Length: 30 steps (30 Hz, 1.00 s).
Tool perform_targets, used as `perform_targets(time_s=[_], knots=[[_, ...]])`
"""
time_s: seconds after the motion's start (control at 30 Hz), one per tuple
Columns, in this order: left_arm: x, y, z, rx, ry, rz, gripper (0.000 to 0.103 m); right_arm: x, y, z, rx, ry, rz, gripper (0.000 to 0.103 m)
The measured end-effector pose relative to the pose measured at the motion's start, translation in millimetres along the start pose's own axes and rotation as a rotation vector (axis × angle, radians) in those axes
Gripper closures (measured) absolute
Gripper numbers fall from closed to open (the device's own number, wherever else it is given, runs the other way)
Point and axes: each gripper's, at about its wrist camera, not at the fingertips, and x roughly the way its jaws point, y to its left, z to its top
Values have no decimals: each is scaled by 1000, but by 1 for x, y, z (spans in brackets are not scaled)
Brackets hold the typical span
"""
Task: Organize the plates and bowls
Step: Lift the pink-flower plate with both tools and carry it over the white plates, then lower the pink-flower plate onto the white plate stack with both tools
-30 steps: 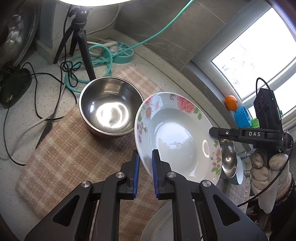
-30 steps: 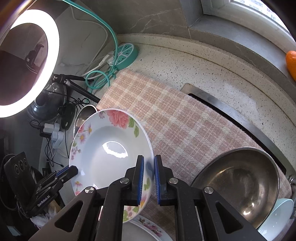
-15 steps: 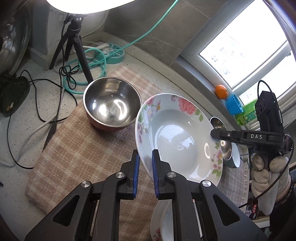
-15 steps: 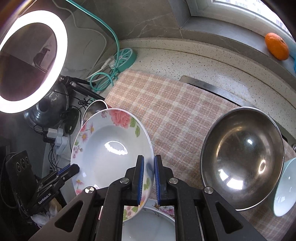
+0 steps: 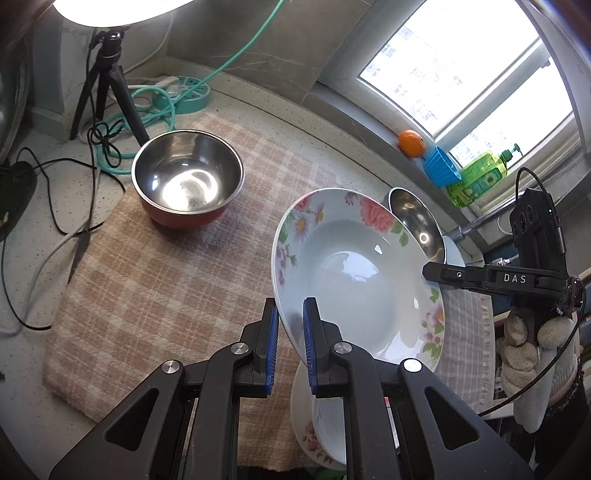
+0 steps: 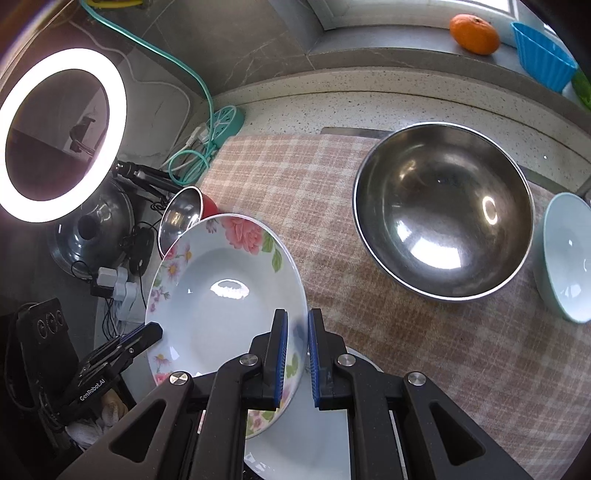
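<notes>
Floral deep plate [image 5: 354, 280]: glossy white ceramic, round, wide rim printed with pink roses, purple sprigs and green leaves, shallow well. Held tilted in the air above the checked cloth [image 5: 155, 280], a woven pink-and-cream towel with soft nap spread on the speckled stone countertop [image 5: 33, 373].

Left gripper [image 5: 290, 345]: black plastic arms, ribbed blue pads, pinching the plate's near rim, one pad on the face, one behind. Right gripper [image 6: 297, 350]: same build, clamped on the opposite rim; in the left wrist view seen side-on at the plate's right edge, gripped by a hand in a white knit glove [image 5: 524, 350].

Directly under the held plate, near the cloth's front edge: second floral plate [image 5: 314, 428], flat on the cloth, mostly hidden.

Red-walled steel bowl [image 5: 186, 184]: polished inside, red outside, upright on the far left of the cloth, well apart from the plate. Large steel bowl [image 6: 443, 210]: brushed, hemispherical, on the right of the cloth. Pale blue-green ceramic bowl [image 6: 565, 254] just beside it, at the cloth's right edge.

Window sill: orange [image 6: 474, 33], fluted blue cup [image 6: 543, 53]. Lit ring light [image 6: 61, 134] on tripod at left.
</notes>
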Motion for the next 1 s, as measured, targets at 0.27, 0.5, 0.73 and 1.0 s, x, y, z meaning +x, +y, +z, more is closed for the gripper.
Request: perform_targets(time_s=[0.27,0.5,0.73,1.0], knots=[[8,-13,-17,50,43,-36,92,-12,-18,-38,60,-37,-20,93],[12,-21,-29,99,72,-48,92,-16,-32,-70,107,-66,-33,93],[18,-23,-39,128,101,-61,92,-15,-42,-98,148,-73,-32,93],[22,-29,-50,160,118,-65,92,-11,-52,-121,188,-75,-34,93]])
